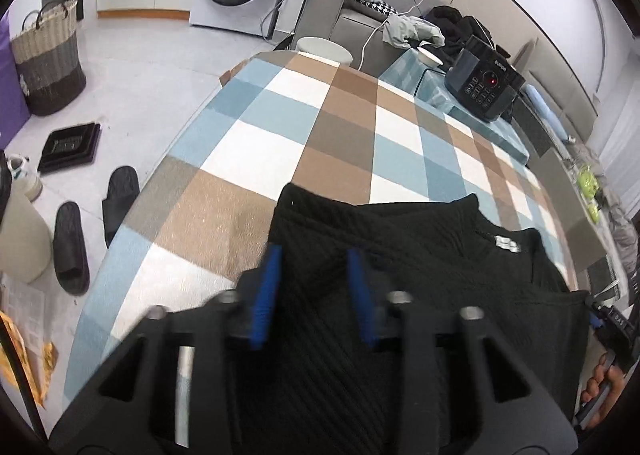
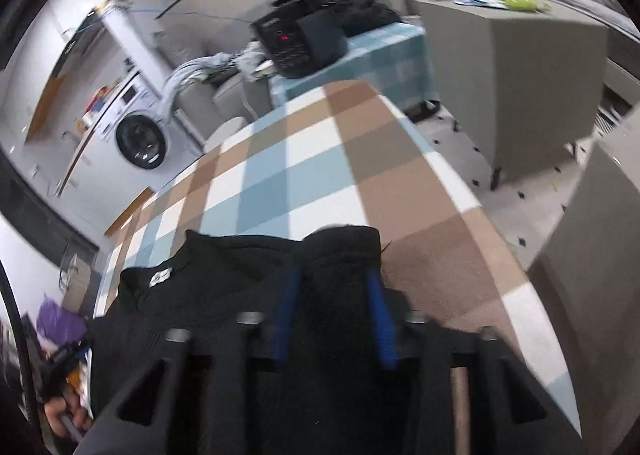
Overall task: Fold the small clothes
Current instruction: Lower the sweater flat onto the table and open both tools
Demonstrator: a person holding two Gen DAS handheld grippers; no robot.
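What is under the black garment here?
The black garment lies on a checked cloth of blue, brown and white squares, visible around it. What lies directly beneath the garment, and beneath the cloth, is covered.

Both wrist views look steeply down, close (sharing the black garment (image 1: 400,255)).

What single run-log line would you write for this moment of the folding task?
step: fold underway | garment: black knit top on checked cloth | left gripper: over one side of top | right gripper: over other side | grip: unclear
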